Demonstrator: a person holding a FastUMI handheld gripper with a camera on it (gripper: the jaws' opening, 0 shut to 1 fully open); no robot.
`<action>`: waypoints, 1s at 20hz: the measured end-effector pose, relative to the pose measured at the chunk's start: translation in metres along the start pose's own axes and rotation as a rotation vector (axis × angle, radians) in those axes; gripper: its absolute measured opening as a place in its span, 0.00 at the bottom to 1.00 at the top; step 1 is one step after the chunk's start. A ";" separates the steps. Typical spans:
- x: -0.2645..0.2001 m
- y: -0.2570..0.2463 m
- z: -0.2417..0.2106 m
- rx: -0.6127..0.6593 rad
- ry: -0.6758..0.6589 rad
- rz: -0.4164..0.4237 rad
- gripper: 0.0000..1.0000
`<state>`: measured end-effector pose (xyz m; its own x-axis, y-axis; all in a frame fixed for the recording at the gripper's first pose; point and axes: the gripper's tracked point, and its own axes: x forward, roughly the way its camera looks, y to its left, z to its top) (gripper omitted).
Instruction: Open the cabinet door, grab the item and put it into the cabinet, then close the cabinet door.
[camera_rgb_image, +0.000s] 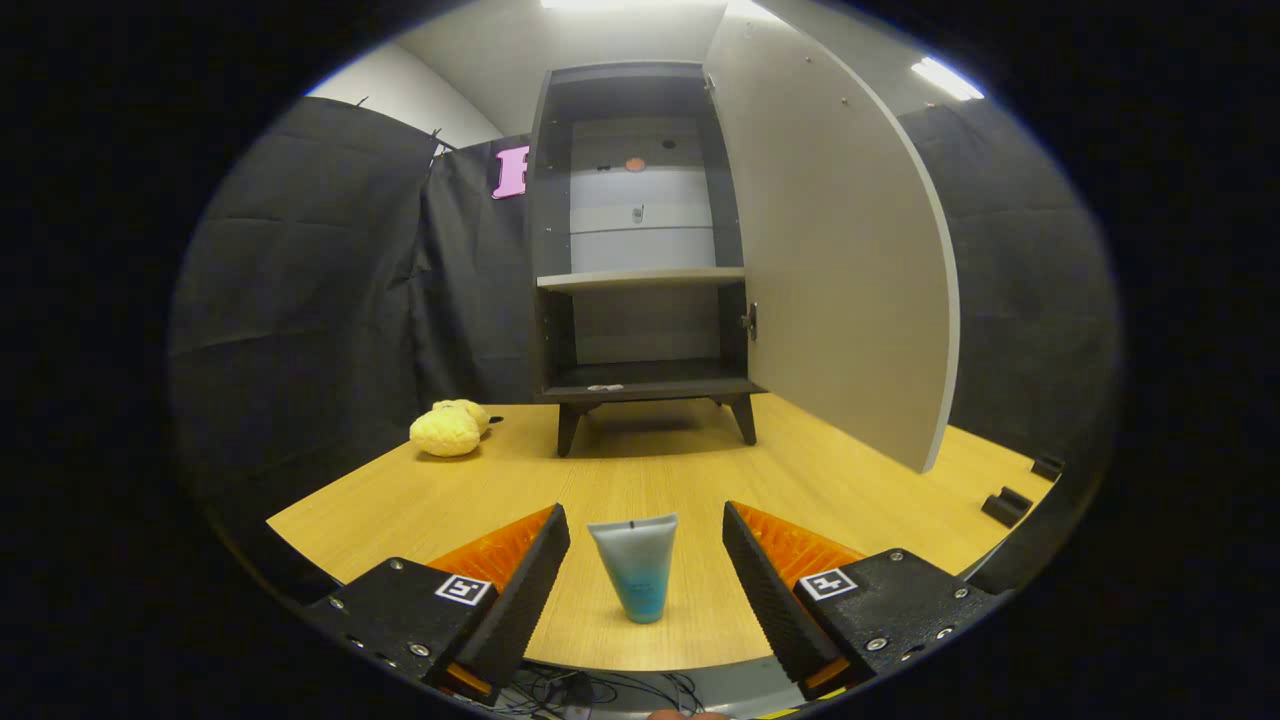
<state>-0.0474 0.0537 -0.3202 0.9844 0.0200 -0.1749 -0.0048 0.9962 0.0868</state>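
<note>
- The cabinet (640, 250) stands open at the far side of the table (400, 510), its door (830, 260) swung wide to the right, so the first step of the task looks done.
- The gripper (645, 555) is spread wide, fingers apart with nothing pressed between them.
- Right in that gap stands the tube (638, 565), a small squeeze tube resting on its cap with the flat crimped end up.
- Neither finger touches it; there is clear table on both sides of the tube.
- Here is the relation that counts: the tube sits dead centre between the fingers, roughly level with their tips, and its long axis runs upright, across the closing line.
- So my read is that a straight squeeze would meet its flanks; no turn of the wrist seems called for.
- The tube tapers toward the cap, so a grip lower down could slip; the wider upper body looks the safer spot.
- Beyond the fingers, the lower shelf (650, 380) lies straight ahead, open and reachable.
- A yellow plush toy (448, 428) lies off to the left near the cabinet's foot, well clear of the path.
</note>
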 end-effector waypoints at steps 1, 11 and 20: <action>0.007 0.004 -0.009 0.020 0.001 0.001 0.96; 0.043 -0.006 -0.106 0.085 0.187 -0.077 0.86; 0.047 -0.018 -0.083 0.075 0.191 -0.085 0.41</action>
<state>-0.0160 0.0433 -0.4108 0.9294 -0.0408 -0.3667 0.0965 0.9861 0.1350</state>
